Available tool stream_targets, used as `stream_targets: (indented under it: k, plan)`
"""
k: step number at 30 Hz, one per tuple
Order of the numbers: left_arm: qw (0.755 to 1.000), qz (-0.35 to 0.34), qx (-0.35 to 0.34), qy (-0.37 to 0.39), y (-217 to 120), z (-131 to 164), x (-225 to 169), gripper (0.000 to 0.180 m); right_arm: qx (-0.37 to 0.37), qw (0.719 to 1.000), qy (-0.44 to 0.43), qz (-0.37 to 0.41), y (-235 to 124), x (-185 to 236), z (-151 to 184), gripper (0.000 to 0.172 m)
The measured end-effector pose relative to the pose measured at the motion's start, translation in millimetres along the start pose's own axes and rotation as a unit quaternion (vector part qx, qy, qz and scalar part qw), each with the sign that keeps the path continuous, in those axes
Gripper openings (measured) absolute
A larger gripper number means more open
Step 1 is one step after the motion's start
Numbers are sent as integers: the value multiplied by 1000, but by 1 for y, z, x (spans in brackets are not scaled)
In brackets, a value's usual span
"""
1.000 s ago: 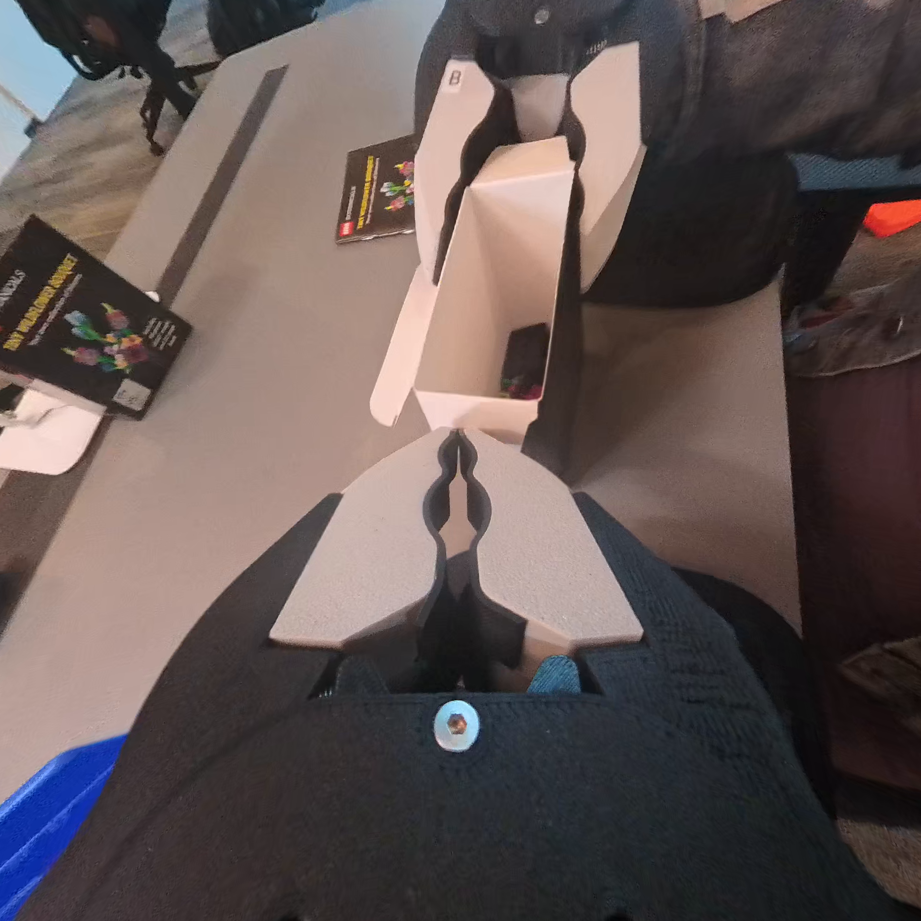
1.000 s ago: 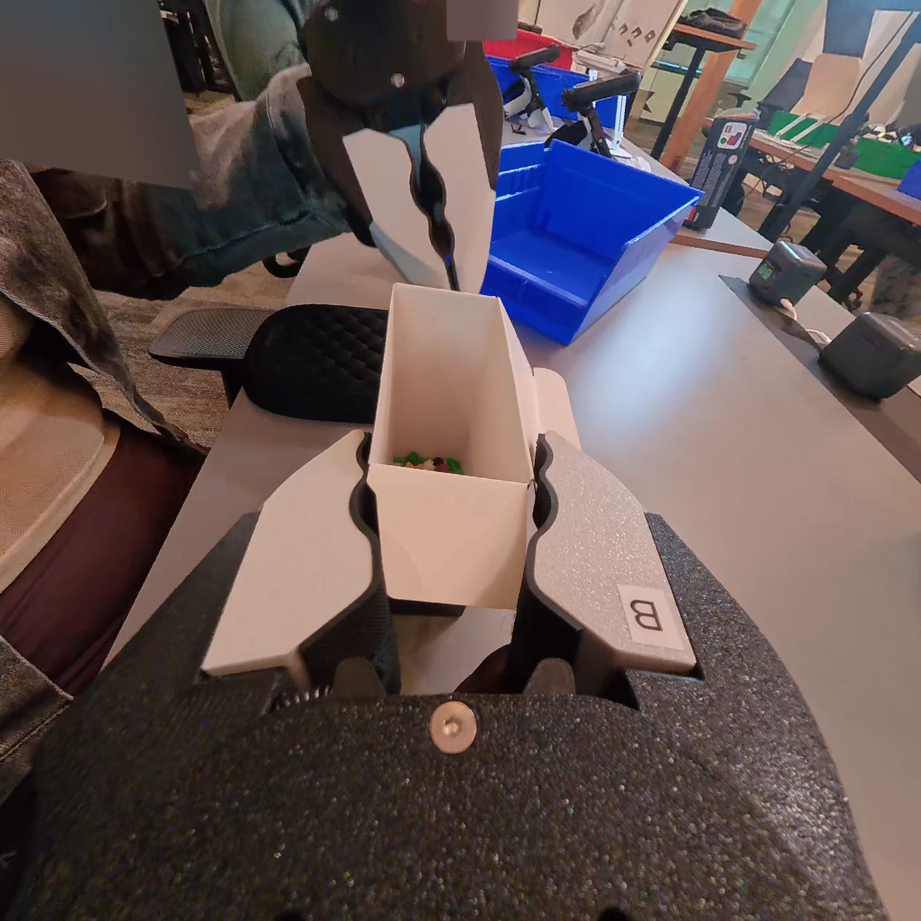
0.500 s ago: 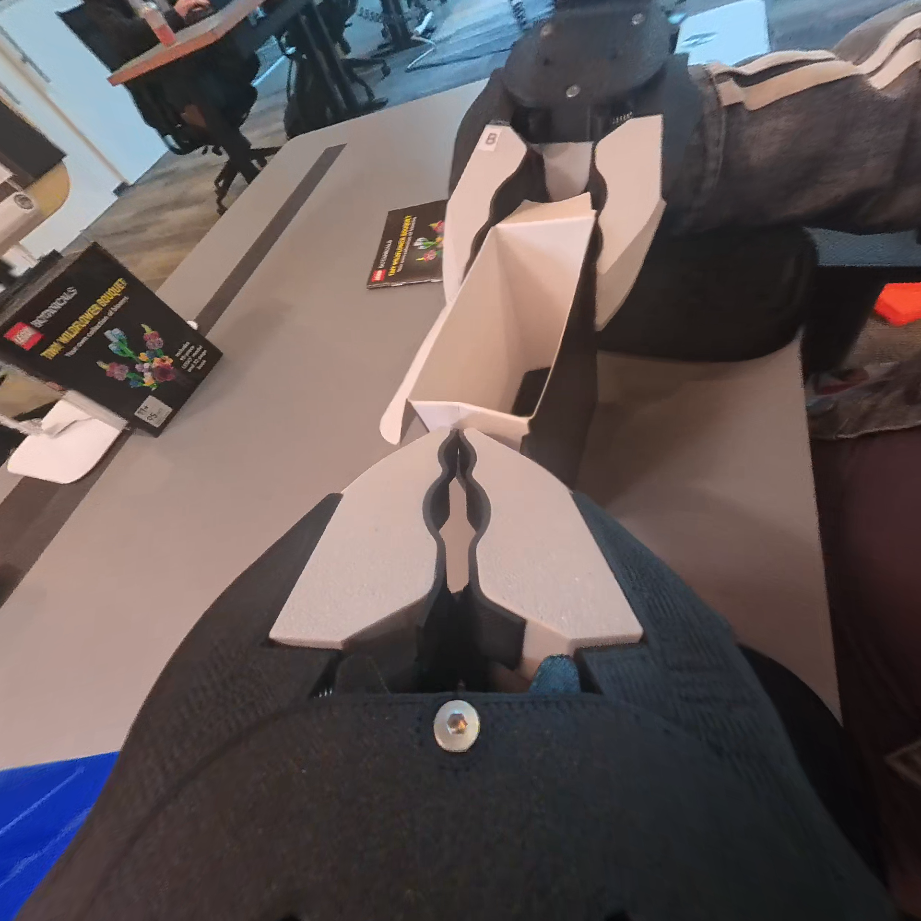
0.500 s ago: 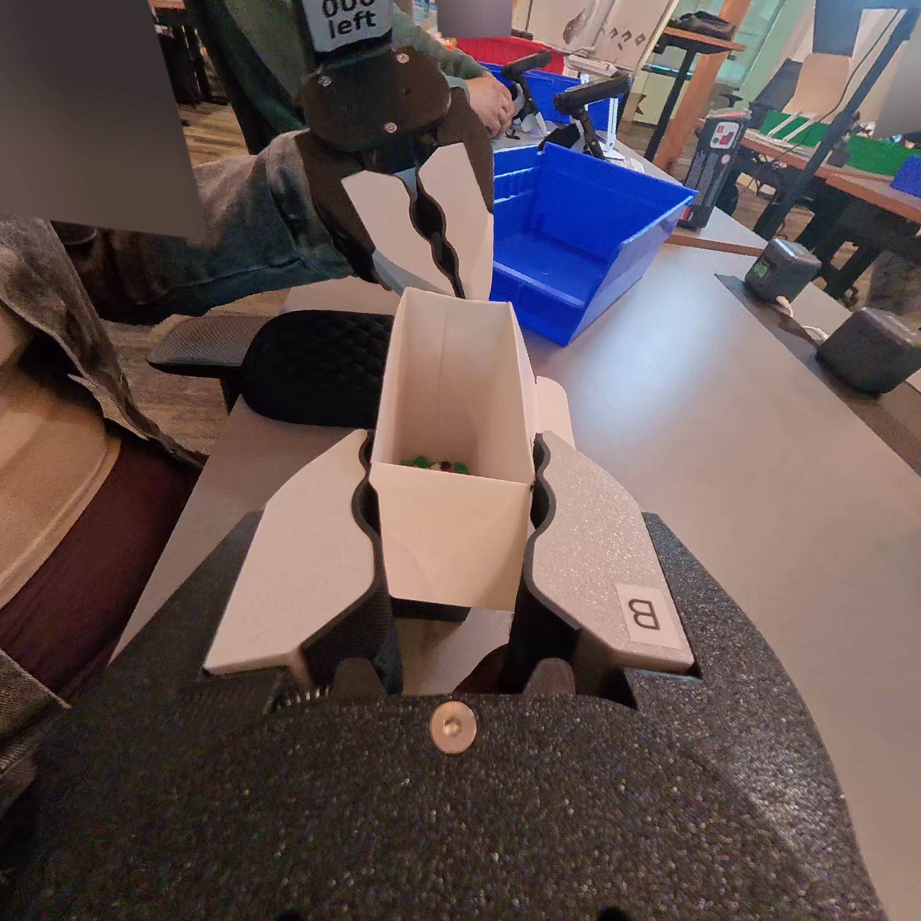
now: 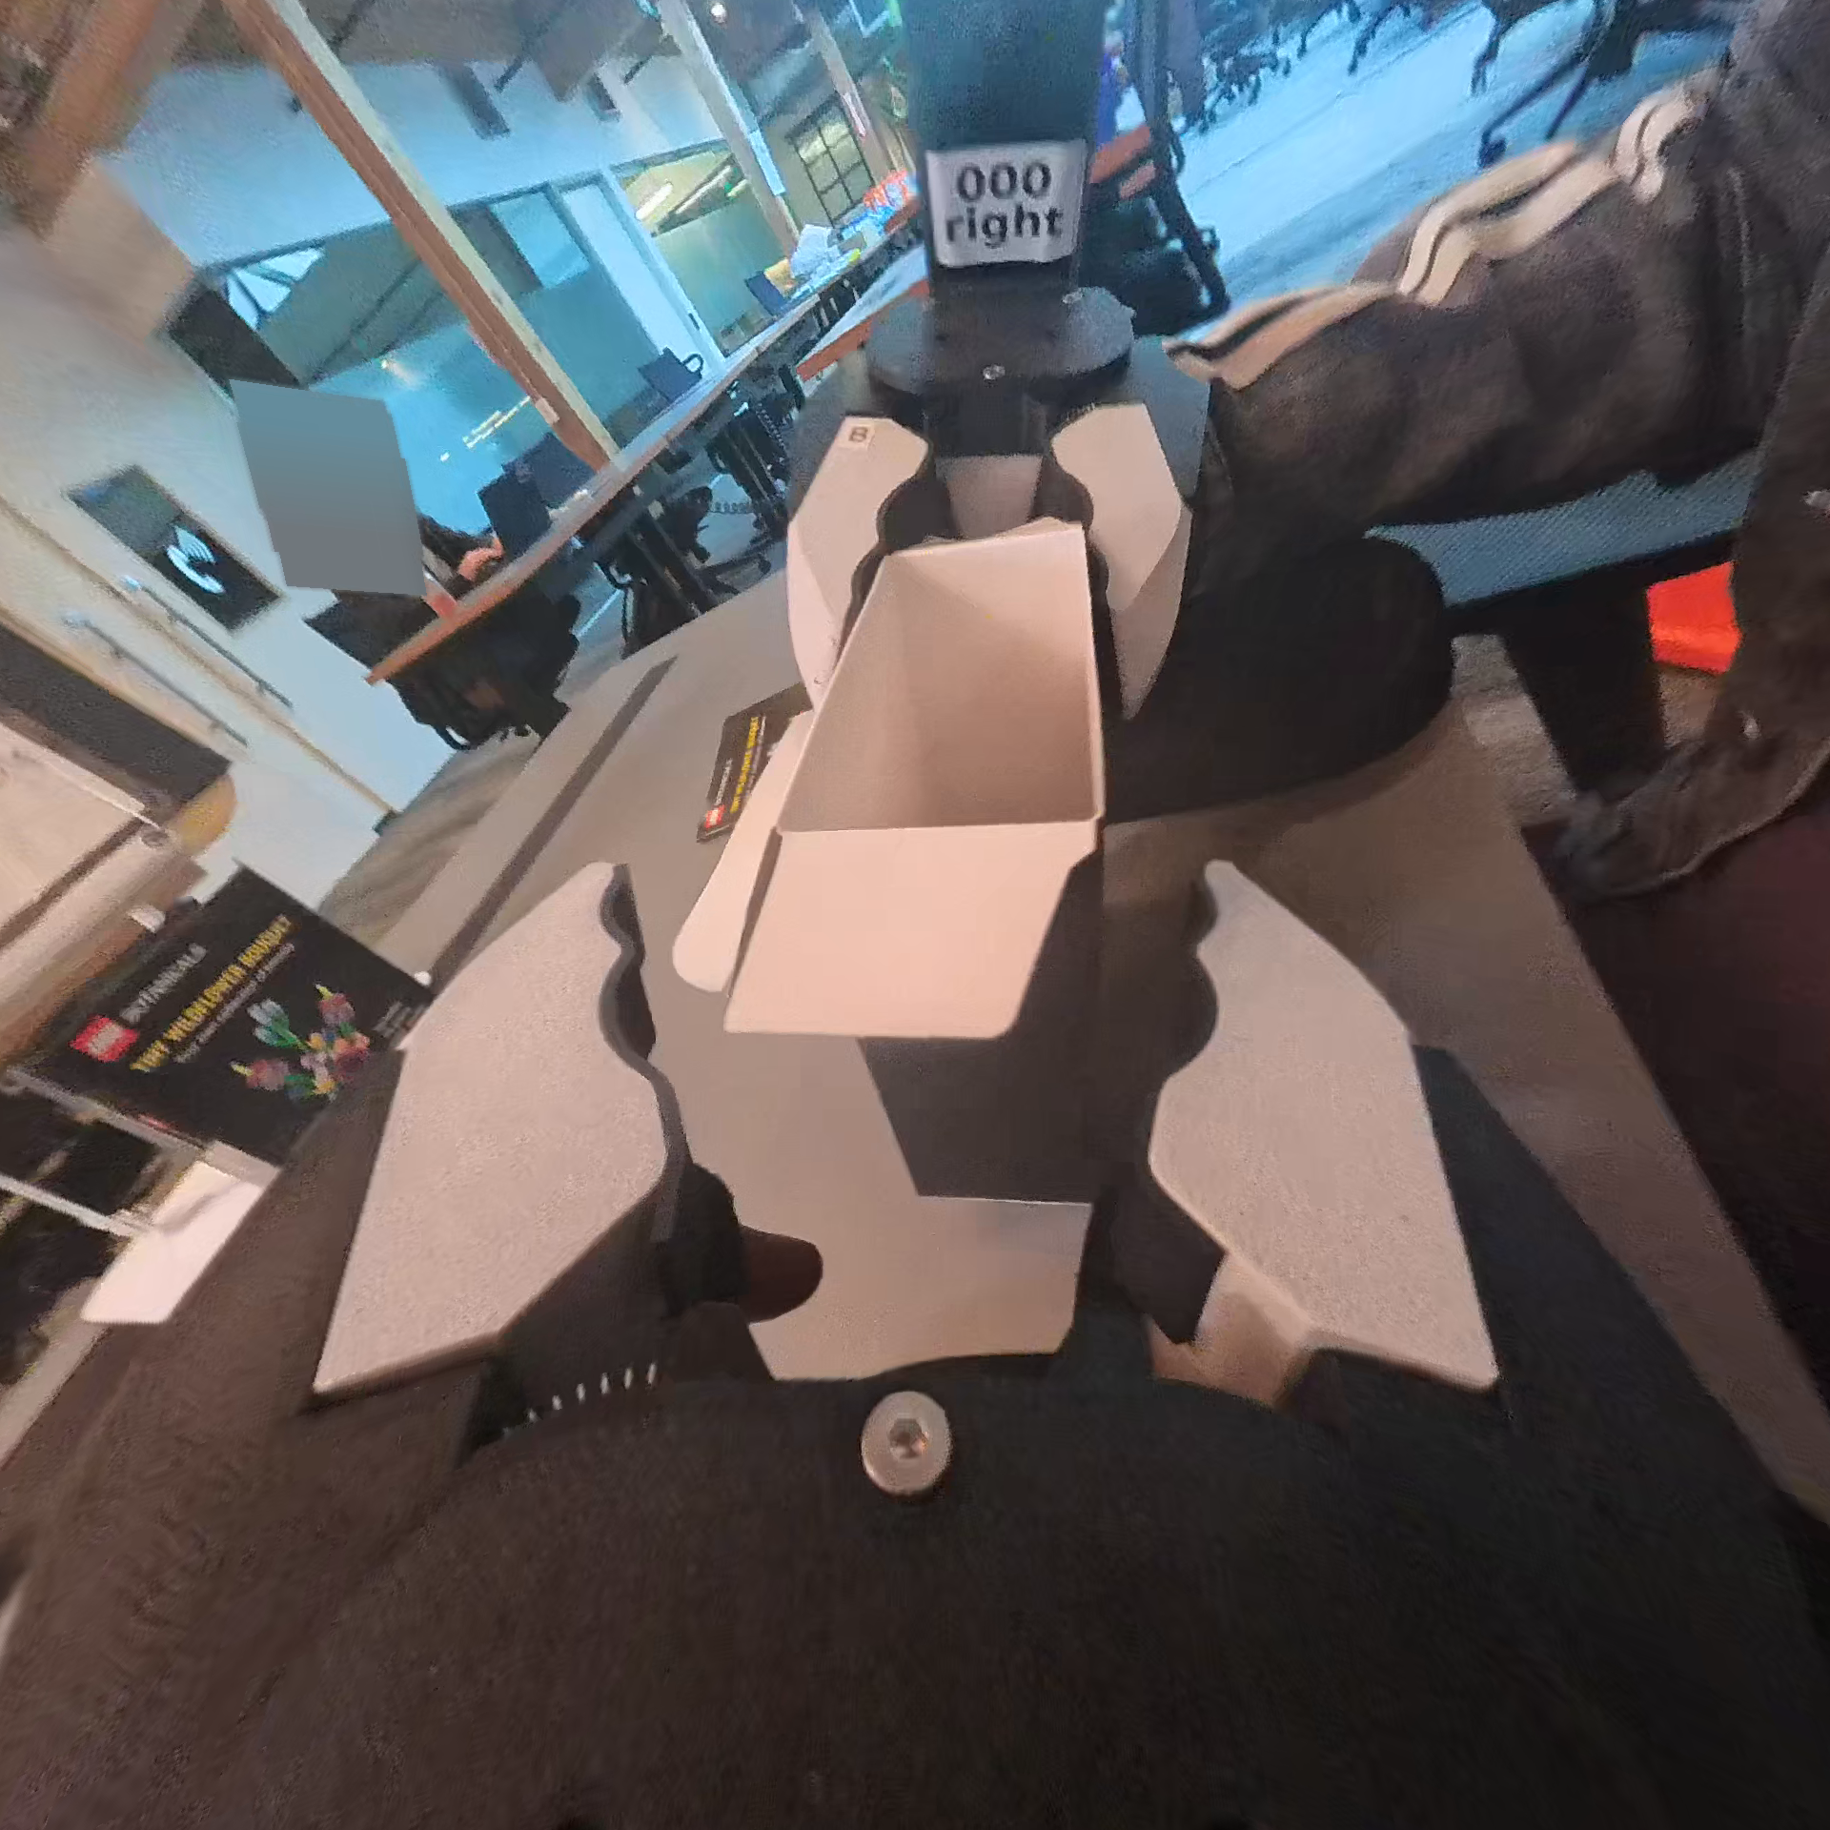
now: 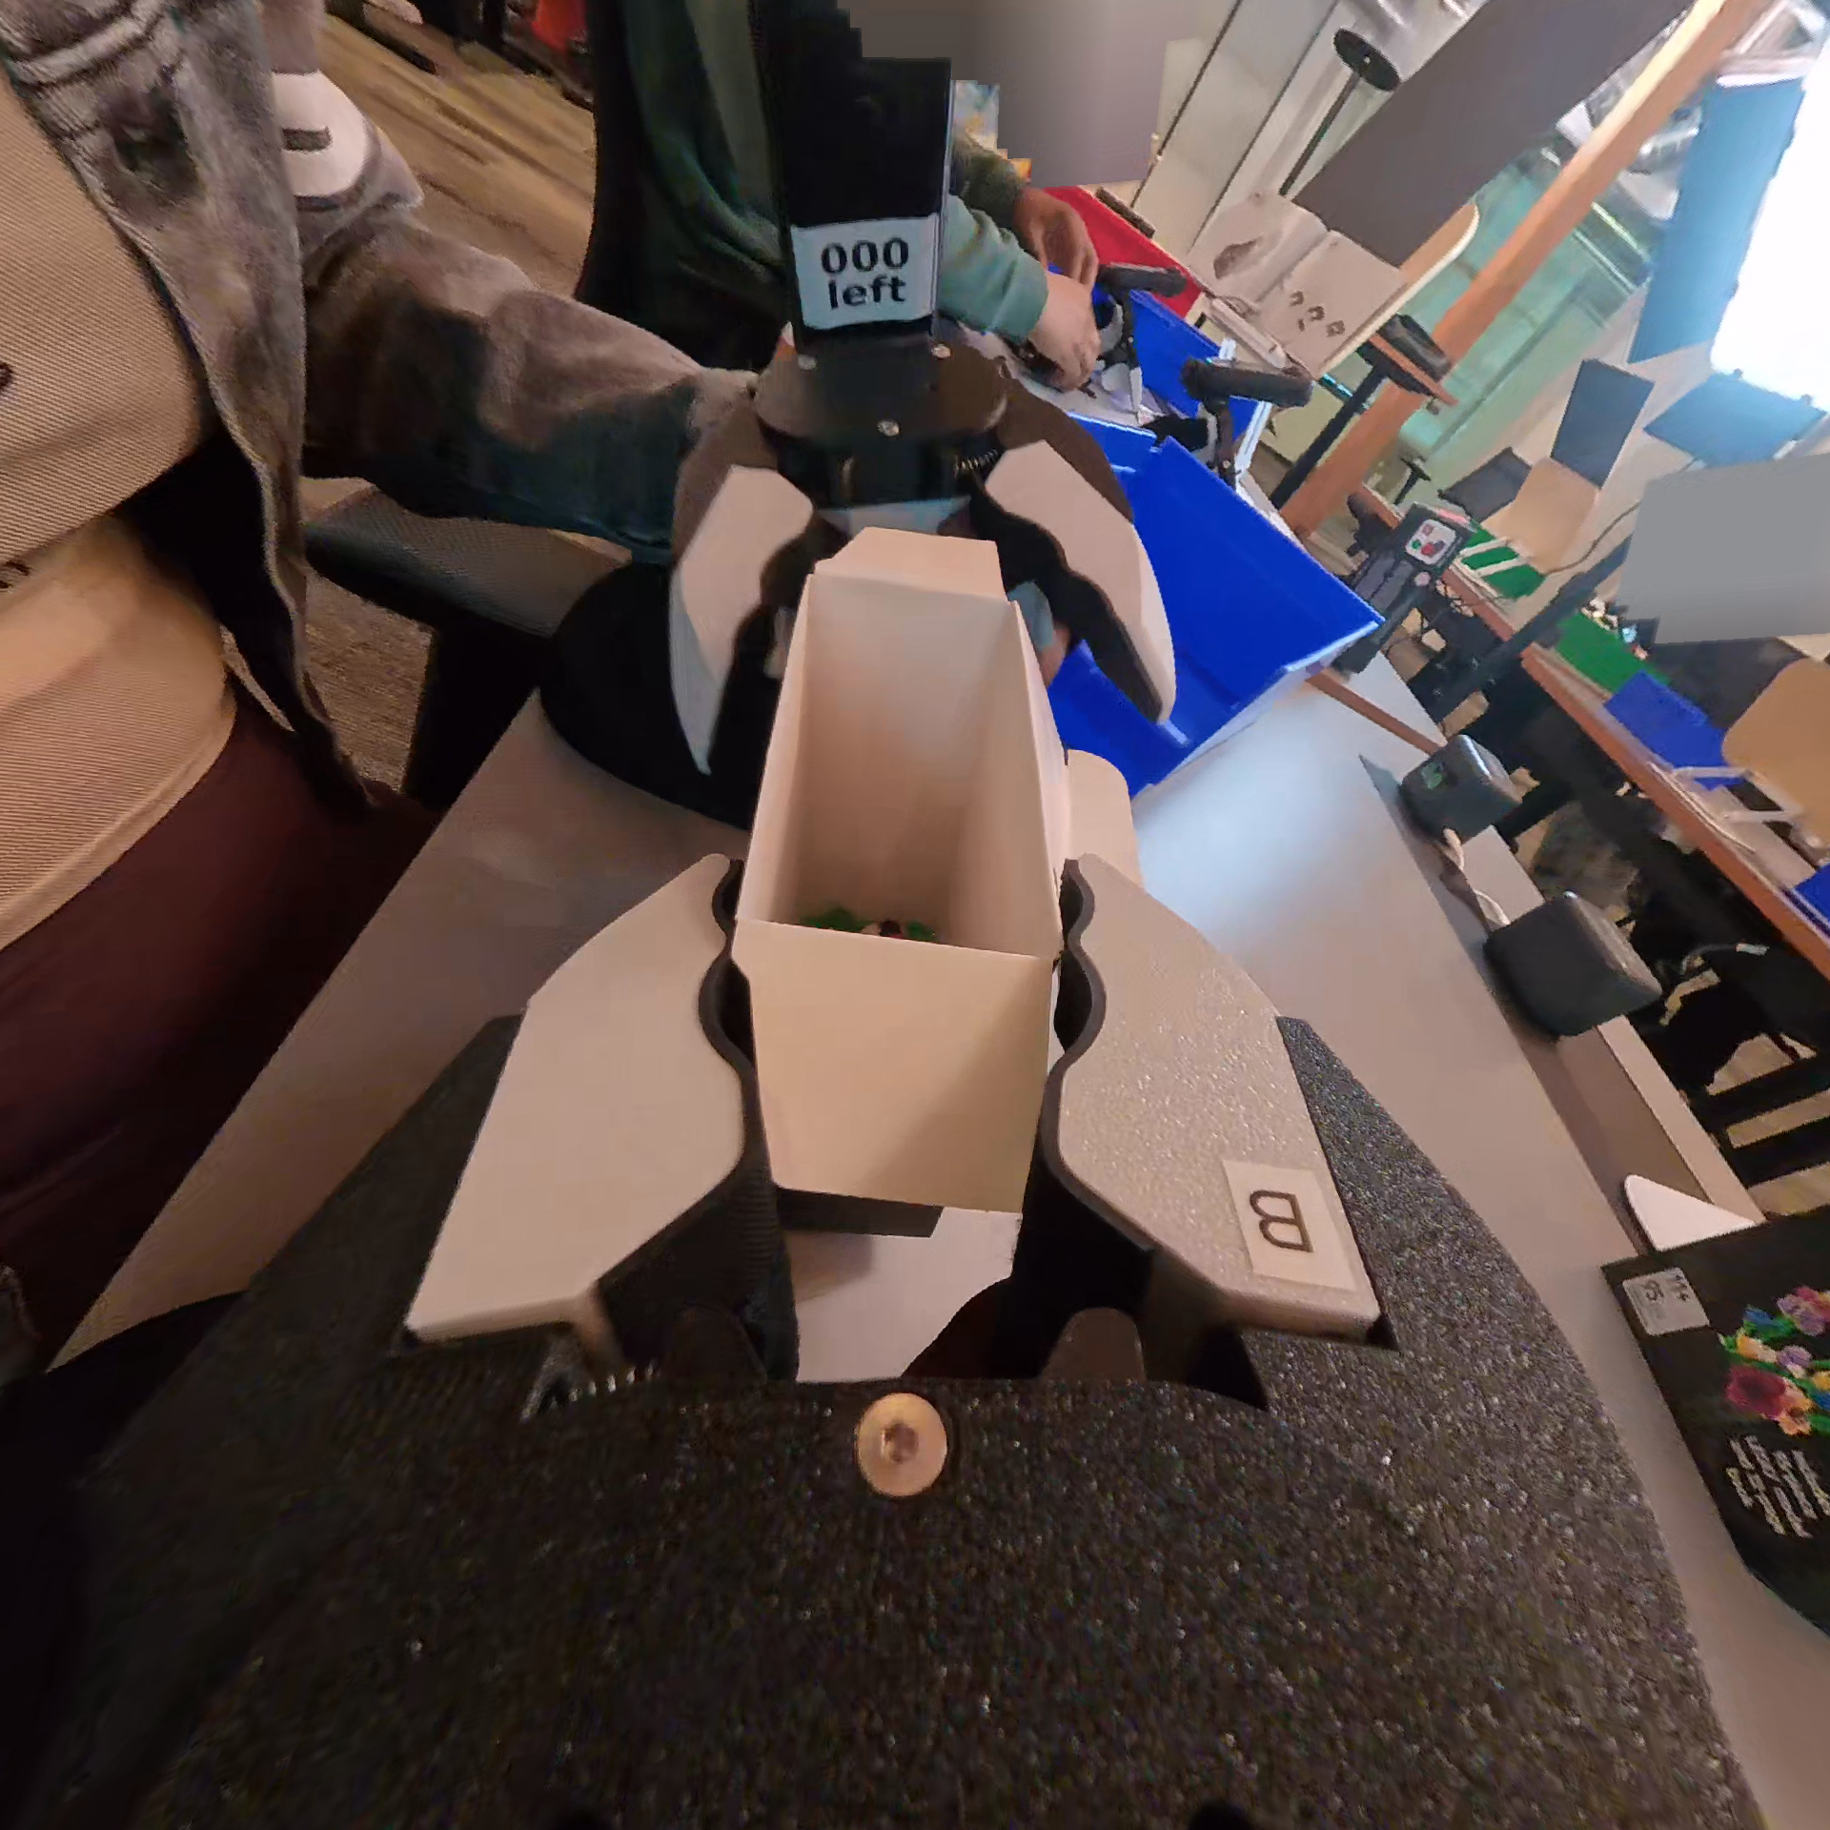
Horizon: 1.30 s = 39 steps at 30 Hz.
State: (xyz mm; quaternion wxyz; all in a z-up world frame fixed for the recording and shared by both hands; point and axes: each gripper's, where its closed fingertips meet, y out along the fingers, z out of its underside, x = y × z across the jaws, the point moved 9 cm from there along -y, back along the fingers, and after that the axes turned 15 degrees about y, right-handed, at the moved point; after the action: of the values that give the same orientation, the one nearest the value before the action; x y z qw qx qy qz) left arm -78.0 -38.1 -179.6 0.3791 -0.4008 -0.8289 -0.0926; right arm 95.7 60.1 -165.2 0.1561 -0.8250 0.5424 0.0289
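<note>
My right gripper point(image 6: 901, 871) is shut on a white cardboard box point(image 6: 891, 1069), both pads pressed on its side walls near one end. The box is open on top and holds small green and dark pieces point(image 6: 871, 926) at the bottom. My left gripper point(image 5: 908, 871) is open wide at the box's other end. In the left wrist view the box point(image 5: 941, 713) has an end flap point(image 5: 881, 931) folded out between my left fingers point(image 5: 515, 1089), with gaps on both sides. A smaller side flap point(image 5: 723, 921) sticks out to the left.
The grey table point(image 5: 1386, 990) carries a black booklet point(image 5: 238, 1040) at left and another point(image 5: 743, 762) behind the box. A blue bin point(image 6: 1208, 614) stands past the left gripper. Two dark blocks point(image 6: 1565, 975) sit at the right edge. A person's sleeve point(image 5: 1485, 396) is close by.
My left gripper went from shut at the box's end edge to wide open around the end flap, which now folds out toward it. The right gripper kept its hold on the box.
</note>
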Motion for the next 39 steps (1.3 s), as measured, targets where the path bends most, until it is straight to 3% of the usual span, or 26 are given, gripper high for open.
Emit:
stream_targets:
  k: [4, 10, 14, 17, 19, 23, 27, 30, 34, 36, 39]
  plan:
    - [999, 23, -16, 37, 9, 2, -6, 65, -6, 1000, 3, -21, 2, 1, -1, 60]
    - [999, 16, -32, -10, 6, 1, -2, 60, -13, 1000, 10, 5, 2, 2, -2, 64]
    - [985, -74, -118, -103, -18, -1, 27, 58, -91, 985, 135, 55, -12, -21, -6, 99]
    - [966, -117, -185, -135, -33, -12, 49, 58, -167, 951, 257, 48, -17, -37, -8, 102]
    - [955, -135, -216, -150, -38, -20, 61, 58, -179, 943, 279, 22, -7, -37, -11, 102]
    - [928, -167, -275, -189, -42, -36, 83, 57, -238, 934, 267, -11, 18, -36, -27, 96]
    - [917, -180, -293, -199, -41, -48, 92, 57, -373, 880, 293, -33, 33, -41, -47, 71]
    - [913, -182, -307, -196, -45, -54, 92, 57, -419, 859, 290, -48, 43, -43, -55, 57]
    - [934, -170, -240, -203, -57, -62, 94, 64, -447, 857, 249, -49, 51, -42, -57, 56]
    - [947, -183, -150, -216, -72, -64, 98, 80, -452, 862, 227, -42, 55, -43, -62, 56]
    - [955, -246, 30, -166, -115, -61, 92, 86, -442, 871, 215, -8, 64, -53, -70, 56]
